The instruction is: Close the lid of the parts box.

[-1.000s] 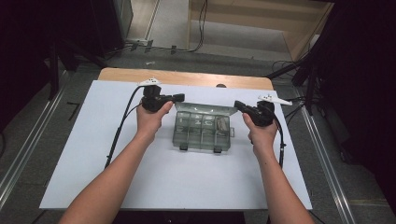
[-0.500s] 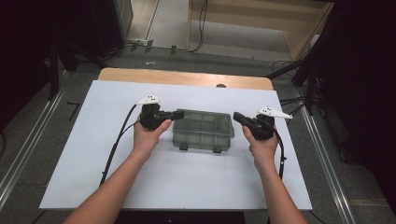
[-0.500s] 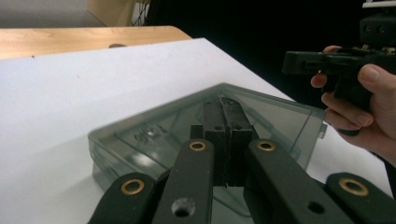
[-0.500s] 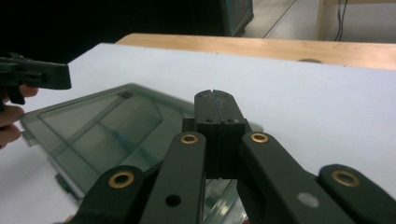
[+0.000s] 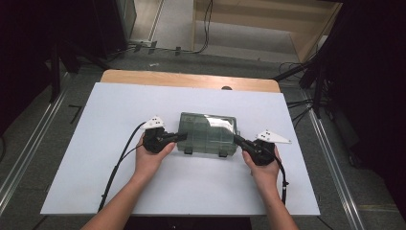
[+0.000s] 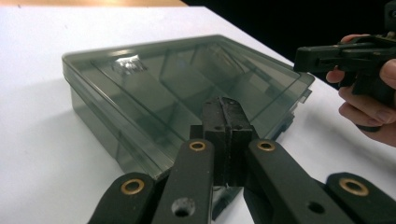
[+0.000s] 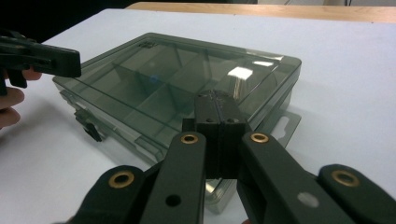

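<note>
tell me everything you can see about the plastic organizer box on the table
The organizer box is a flat rectangular case of smoky, see-through grey plastic with a closed lid. Dividers inside split it into compartments, which look empty apart from a small blue speck. Two dark latches sit on the front edge nearest the person, and a hang tab sticks out at one end. It lies flat on the white table. The shut left gripper and right gripper meet its two short ends; whether they press it is unclear.

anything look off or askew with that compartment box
Nothing stands out. The smoky compartment box lies flat and closed on the white table, roughly square to its edge, with a shut hand-held gripper at each end.
</note>
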### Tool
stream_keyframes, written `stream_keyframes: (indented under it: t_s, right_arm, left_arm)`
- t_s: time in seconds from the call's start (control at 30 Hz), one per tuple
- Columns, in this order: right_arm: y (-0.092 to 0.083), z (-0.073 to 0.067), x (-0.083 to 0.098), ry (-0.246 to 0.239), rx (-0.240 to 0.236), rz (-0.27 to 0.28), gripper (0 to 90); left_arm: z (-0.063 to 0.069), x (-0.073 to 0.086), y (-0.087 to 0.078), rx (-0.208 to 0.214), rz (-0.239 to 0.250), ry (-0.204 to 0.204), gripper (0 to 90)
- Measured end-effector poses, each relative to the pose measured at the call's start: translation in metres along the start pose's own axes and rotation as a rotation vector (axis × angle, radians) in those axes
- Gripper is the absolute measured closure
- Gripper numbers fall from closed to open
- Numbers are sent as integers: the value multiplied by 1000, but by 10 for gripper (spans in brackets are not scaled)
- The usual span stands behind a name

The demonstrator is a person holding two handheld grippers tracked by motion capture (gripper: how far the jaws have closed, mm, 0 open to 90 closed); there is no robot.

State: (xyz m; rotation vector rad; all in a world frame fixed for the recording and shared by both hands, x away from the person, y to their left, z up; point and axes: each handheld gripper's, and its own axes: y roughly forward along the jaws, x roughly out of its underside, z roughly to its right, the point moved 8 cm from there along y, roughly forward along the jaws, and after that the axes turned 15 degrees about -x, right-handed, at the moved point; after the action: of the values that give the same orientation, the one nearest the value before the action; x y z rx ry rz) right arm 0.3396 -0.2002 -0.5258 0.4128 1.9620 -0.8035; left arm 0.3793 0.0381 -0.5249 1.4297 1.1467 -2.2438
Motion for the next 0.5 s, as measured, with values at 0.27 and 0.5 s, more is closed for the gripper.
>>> stream_keyframes:
  t_s: [0.27, 0.5]
  right_arm:
    - [7, -7, 14, -21, 30, -24, 882]
    - [8, -7, 16, -24, 32, 5, 883]
  left_arm:
    - [0, 6, -1, -11, -1, -10, 893]
    - [0, 6, 1, -32, 0, -19, 895]
